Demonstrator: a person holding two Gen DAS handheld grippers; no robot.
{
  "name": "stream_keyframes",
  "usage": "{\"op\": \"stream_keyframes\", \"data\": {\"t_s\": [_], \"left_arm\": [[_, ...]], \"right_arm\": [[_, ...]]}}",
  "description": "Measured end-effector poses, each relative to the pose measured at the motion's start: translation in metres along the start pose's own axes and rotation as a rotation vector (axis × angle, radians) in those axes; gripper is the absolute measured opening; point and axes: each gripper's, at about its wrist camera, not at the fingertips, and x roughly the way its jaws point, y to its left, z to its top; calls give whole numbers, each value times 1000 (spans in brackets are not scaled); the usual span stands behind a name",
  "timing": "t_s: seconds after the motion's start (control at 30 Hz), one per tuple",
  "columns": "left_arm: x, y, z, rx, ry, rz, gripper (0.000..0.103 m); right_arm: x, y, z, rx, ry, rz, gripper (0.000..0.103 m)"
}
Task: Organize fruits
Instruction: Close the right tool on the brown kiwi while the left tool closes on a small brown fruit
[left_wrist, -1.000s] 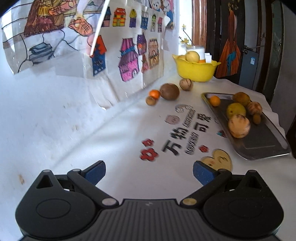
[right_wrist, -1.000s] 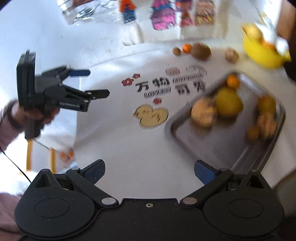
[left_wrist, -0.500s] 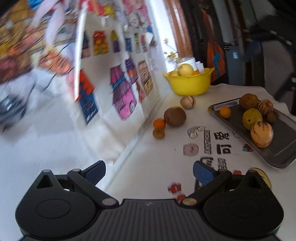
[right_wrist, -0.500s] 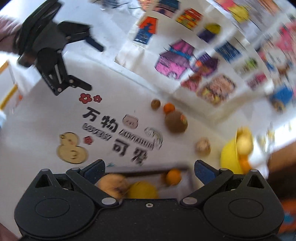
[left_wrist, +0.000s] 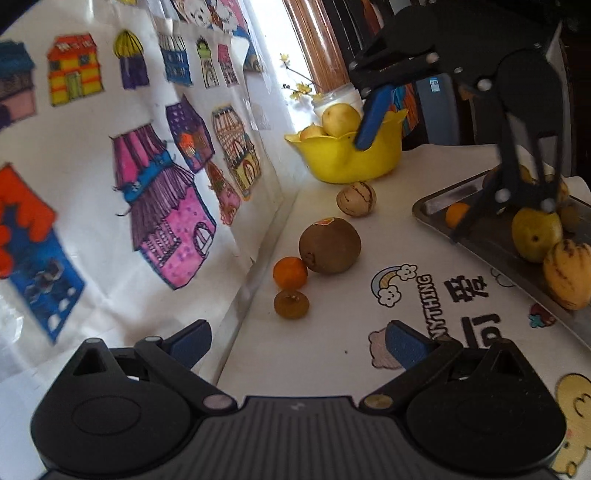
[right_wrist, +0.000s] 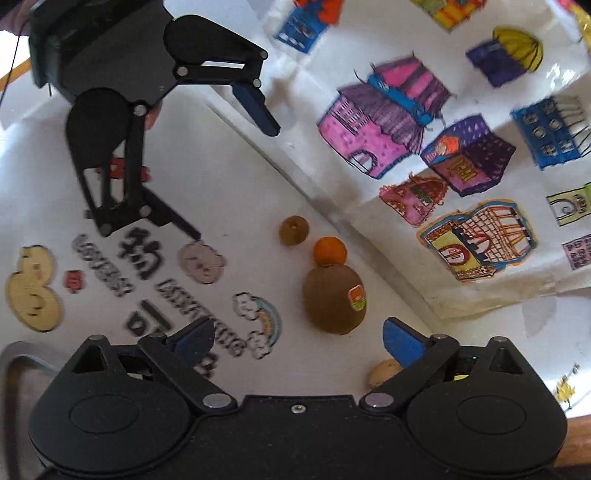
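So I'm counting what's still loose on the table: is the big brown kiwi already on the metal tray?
No, the kiwi lies on the white tablecloth beside the small orange, well apart from the metal tray.

Both grippers have moved in toward the wall. The right gripper (right_wrist: 297, 334) has rolled over and now hangs above the brown kiwi (right_wrist: 334, 301), its jaws starting to close on nothing.

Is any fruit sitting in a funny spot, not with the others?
Yes. Four fruits lie loose on the table by the wall: a brown kiwi, a small orange, a little brown fruit and a striped one. The rest sit in the yellow bowl or on the metal tray.
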Motion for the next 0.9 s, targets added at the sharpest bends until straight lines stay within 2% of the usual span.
{"op": "stream_keyframes", "data": {"t_s": [0.3,0.47,0.9], "left_arm": [[38,9,8,-6,28,-18,91],[52,12,10,-28,40,-26,76],[71,27,11,-120,64,-50,49]], "right_arm": [[49,-30,7,-4,12,13,86],[65,-35,8,-16,8,27,78],[81,-41,13,-18,25,38,61]]}}
